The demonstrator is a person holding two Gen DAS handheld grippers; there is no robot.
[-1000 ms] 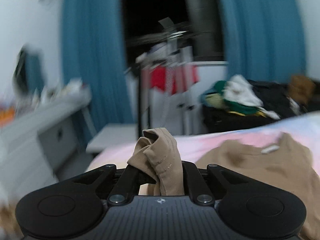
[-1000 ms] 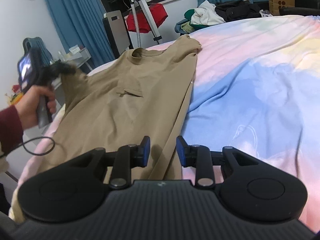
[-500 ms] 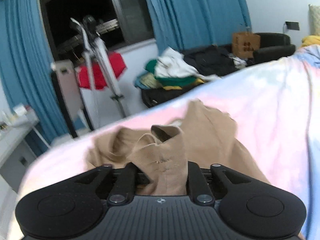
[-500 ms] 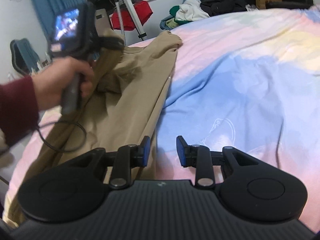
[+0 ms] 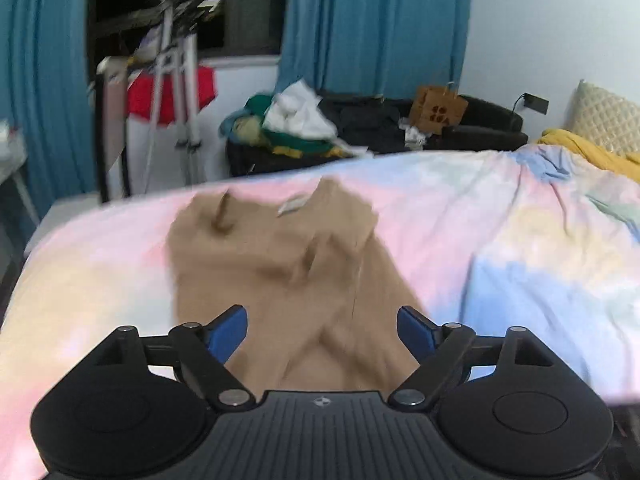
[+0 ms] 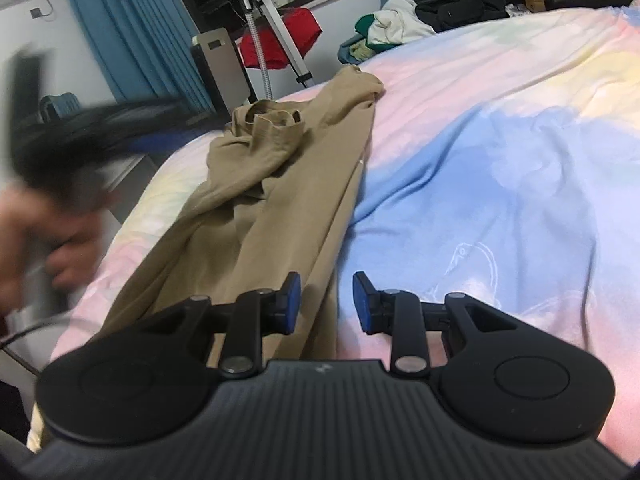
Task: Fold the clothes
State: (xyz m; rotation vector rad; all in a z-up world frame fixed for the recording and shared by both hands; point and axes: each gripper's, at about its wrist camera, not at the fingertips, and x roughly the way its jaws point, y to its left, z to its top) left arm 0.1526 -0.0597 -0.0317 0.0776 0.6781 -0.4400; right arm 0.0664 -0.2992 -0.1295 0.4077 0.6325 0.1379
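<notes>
Left wrist view sits low behind its own left gripper (image 5: 322, 330), tilted down across the tan garment (image 5: 280, 264) toward the curtains (image 5: 376, 24) at top; blurred, so nearness is probably close. Right wrist view looks past the right gripper (image 6: 326, 300) up the bedspread (image 6: 500, 168) (garment lower left). Both share garment, bedspread, clothes pile (image 6: 394, 24).

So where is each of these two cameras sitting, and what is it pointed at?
Left wrist view: it sits on the left gripper, looking down over the tan shirt on the bed toward the curtains; its jaws, just opened, hold nothing.
Right wrist view: it sits on the right gripper, aimed along the shirt's edge; the person's blurred left hand shows.
Both show the shirt, bed, curtains and clothes pile.
</notes>
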